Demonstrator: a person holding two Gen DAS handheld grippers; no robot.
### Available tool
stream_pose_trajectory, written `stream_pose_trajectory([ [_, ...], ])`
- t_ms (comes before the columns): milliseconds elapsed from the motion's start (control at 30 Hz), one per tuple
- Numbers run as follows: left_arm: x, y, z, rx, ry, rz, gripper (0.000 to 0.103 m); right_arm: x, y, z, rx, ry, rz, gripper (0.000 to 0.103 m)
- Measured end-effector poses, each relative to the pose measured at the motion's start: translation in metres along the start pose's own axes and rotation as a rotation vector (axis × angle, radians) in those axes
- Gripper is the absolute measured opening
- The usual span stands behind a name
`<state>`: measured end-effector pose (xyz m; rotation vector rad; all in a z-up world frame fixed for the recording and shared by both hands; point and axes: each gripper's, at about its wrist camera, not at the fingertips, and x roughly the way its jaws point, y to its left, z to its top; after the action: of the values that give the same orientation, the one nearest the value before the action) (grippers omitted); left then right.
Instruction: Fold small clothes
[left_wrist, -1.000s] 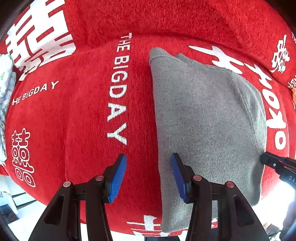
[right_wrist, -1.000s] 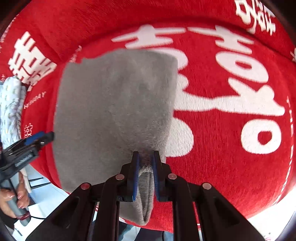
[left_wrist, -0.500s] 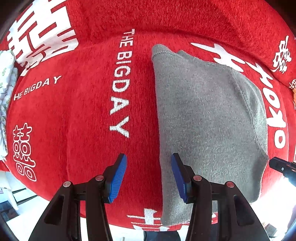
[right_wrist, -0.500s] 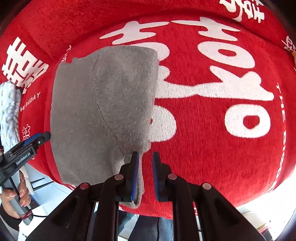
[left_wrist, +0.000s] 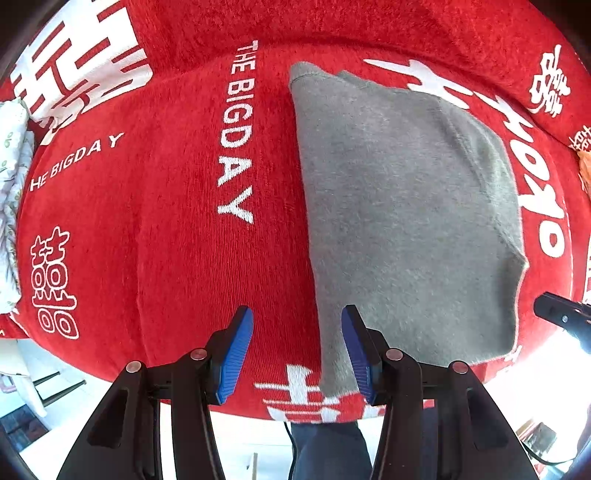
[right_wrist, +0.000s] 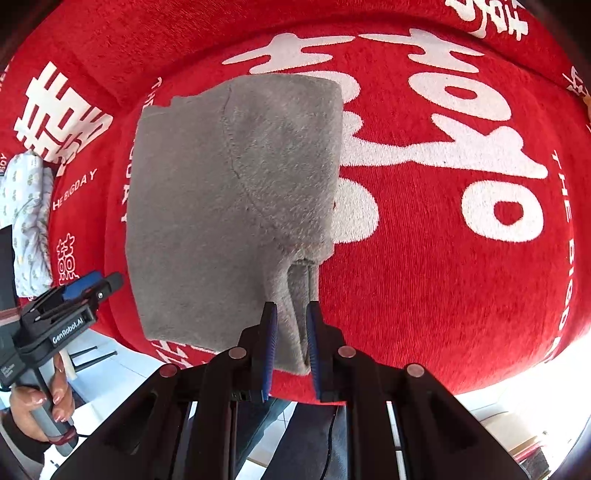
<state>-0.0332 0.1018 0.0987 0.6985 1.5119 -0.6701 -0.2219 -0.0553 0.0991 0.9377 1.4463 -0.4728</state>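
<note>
The right gripper (right_wrist: 290, 317) has let go of the grey garment (right_wrist: 236, 206) — a second ago its blue pads pinched the near corner, and now they stand slightly apart with the cloth loose between them. The folded-over flap has settled flat, and both grippers sit higher above the red cloth (right_wrist: 443, 277).

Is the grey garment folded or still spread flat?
Folded. The grey garment lies as a compact rectangle with one layer doubled over another, its seam curving across the top layer.

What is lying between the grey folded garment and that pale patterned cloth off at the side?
Only bare red blanket with white lettering lies between the grey garment and the patterned cloth; the left wrist view shows it best.
</note>
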Motion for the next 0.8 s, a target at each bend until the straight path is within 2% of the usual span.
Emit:
stream_pose_trajectory([
  [133,-0.016,-0.001,-0.002,-0.001,-0.008,-0.007,0.051,-0.011,0.006,0.0,0.006,-0.007,-0.003,0.018],
  [167,-0.02,-0.001,-0.003,-0.001,-0.011,-0.008,0.054,-0.014,0.009,0.001,0.006,-0.008,-0.005,0.018],
  [200,-0.025,-0.001,-0.003,-0.002,-0.014,-0.008,0.06,-0.017,0.012,0.001,0.005,-0.01,-0.013,0.019],
  [233,-0.029,-0.001,-0.003,-0.002,-0.018,-0.004,0.076,-0.019,0.014,0.001,0.001,-0.011,-0.024,0.025],
  [267,-0.035,-0.001,-0.004,-0.003,-0.034,0.006,0.081,-0.021,0.017,0.001,-0.004,-0.013,-0.04,0.034],
  [433,-0.057,-0.003,-0.004,0.026,-0.059,0.013,0.081,-0.034,0.028,0.001,0.001,-0.028,-0.074,0.039],
  [500,-0.064,-0.005,-0.004,0.033,-0.062,0.026,0.081,-0.039,0.031,0.001,0.004,-0.032,-0.09,0.05],
  [567,-0.07,-0.004,-0.003,0.037,-0.065,0.038,0.081,-0.047,0.037,0.002,-0.004,-0.048,-0.117,0.068],
  [633,-0.075,-0.005,-0.002,0.03,-0.07,0.04,0.081,-0.055,0.043,0.003,-0.017,-0.067,-0.133,0.079],
  [700,-0.079,-0.004,-0.001,0.02,-0.073,0.031,0.081,-0.062,0.049,0.005,-0.028,-0.092,-0.142,0.081],
  [733,-0.081,-0.005,-0.001,0.011,-0.073,0.025,0.082,-0.065,0.052,0.006,-0.034,-0.101,-0.153,0.085],
  [767,-0.082,-0.004,0.0,0.007,-0.074,0.022,0.095,-0.067,0.055,0.007,-0.04,-0.106,-0.165,0.092],
  [800,-0.083,-0.004,0.001,0.002,-0.077,0.024,0.103,-0.069,0.056,0.008,-0.043,-0.109,-0.173,0.094],
])
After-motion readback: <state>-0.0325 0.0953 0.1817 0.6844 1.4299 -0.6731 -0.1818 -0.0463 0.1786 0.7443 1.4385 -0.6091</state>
